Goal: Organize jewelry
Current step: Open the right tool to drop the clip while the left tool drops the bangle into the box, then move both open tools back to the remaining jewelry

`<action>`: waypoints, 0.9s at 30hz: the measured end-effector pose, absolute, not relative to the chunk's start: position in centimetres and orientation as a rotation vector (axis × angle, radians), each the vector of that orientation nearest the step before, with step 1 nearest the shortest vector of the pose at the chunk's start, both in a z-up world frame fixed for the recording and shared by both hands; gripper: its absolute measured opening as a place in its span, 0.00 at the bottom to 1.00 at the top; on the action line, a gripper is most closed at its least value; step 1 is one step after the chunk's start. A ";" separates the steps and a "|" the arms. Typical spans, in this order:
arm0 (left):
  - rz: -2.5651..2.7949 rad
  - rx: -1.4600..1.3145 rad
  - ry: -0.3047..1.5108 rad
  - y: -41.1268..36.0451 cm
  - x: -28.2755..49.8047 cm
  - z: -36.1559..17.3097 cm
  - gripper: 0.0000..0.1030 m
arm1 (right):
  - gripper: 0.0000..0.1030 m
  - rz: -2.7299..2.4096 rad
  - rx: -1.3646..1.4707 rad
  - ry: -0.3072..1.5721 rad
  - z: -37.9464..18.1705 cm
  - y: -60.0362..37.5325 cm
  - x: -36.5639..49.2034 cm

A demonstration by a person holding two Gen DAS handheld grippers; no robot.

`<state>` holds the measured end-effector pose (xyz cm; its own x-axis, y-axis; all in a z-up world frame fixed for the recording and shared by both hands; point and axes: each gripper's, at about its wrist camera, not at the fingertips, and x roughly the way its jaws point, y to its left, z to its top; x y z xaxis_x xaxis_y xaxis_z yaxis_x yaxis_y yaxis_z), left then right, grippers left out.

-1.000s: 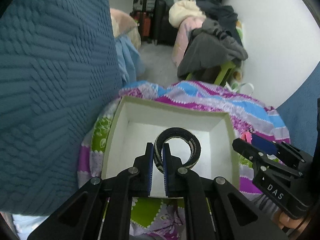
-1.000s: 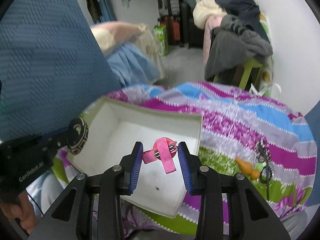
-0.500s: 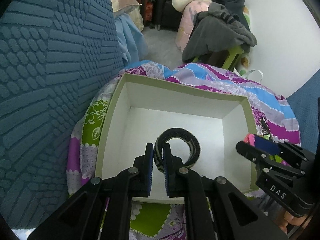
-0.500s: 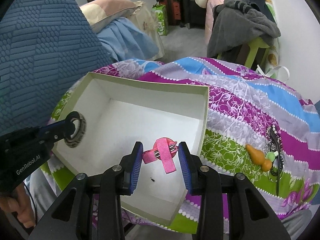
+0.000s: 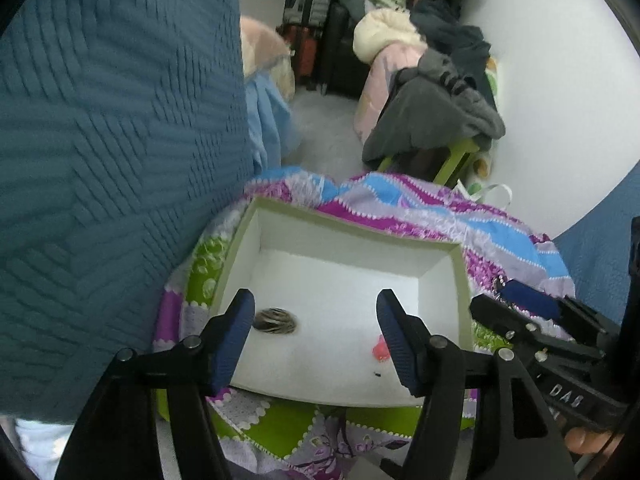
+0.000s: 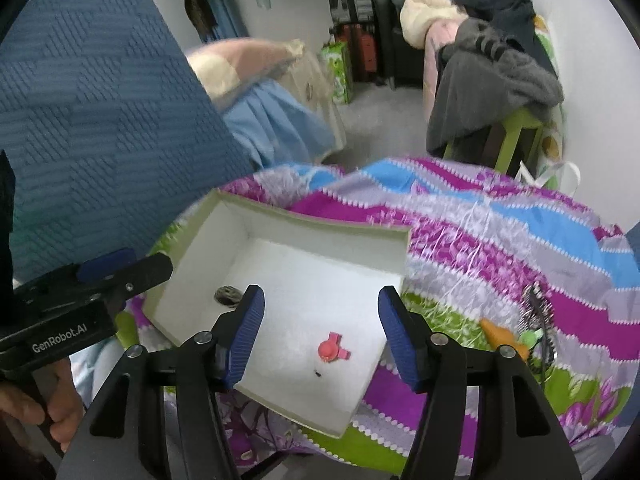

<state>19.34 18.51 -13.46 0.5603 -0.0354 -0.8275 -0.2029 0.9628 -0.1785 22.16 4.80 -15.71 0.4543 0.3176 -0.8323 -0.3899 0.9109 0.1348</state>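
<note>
A white open box (image 5: 352, 236) (image 6: 312, 228) sits on a striped purple, blue and green cloth. A black patterned bracelet (image 5: 276, 320) (image 6: 227, 295) lies on the box floor at its left side. A pink hair clip (image 6: 331, 351) (image 5: 380, 350) lies on the box floor toward the right. My left gripper (image 5: 316, 334) is open and empty above the box. My right gripper (image 6: 320, 330) is open and empty above the box, over the pink clip. More jewelry (image 6: 536, 320) lies on the cloth to the right of the box.
A blue textured cushion (image 5: 112, 152) rises at the left. An orange and green trinket (image 6: 504, 336) lies on the cloth beside the jewelry. A chair piled with clothes (image 6: 492, 80) and suitcases (image 5: 308, 0) stand behind.
Both grippers have opened. The bracelet dropped from the left gripper and the pink clip from the right gripper; both now lie in the box. Both grippers have pulled back slightly.
</note>
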 end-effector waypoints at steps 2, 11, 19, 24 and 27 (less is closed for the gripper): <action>0.097 -0.262 0.940 18.2 18.9 -11.8 0.62 | 0.58 0.442 -0.077 0.979 -14.3 4.5 21.9; 0.074 -0.252 0.813 16.0 16.7 -5.5 0.62 | 0.62 0.469 -0.063 0.811 -7.4 2.2 19.8; 0.024 -0.235 0.731 12.6 14.7 -2.0 0.62 | 0.62 0.456 -0.042 0.702 -3.6 -0.9 17.2; -0.012 -0.251 0.706 10.4 13.5 -1.3 0.62 | 0.62 0.423 -0.027 0.660 -2.9 -3.2 15.7; -0.027 -0.245 0.703 9.1 13.1 -1.4 0.62 | 0.62 0.410 -0.020 0.647 -2.8 -4.7 14.8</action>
<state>13.13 9.10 -1.42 0.7636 -0.1067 -0.6368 -0.0579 0.9709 -0.2322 14.83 -4.67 -2.83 0.7207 0.3650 -0.5894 -0.3771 0.9198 0.1085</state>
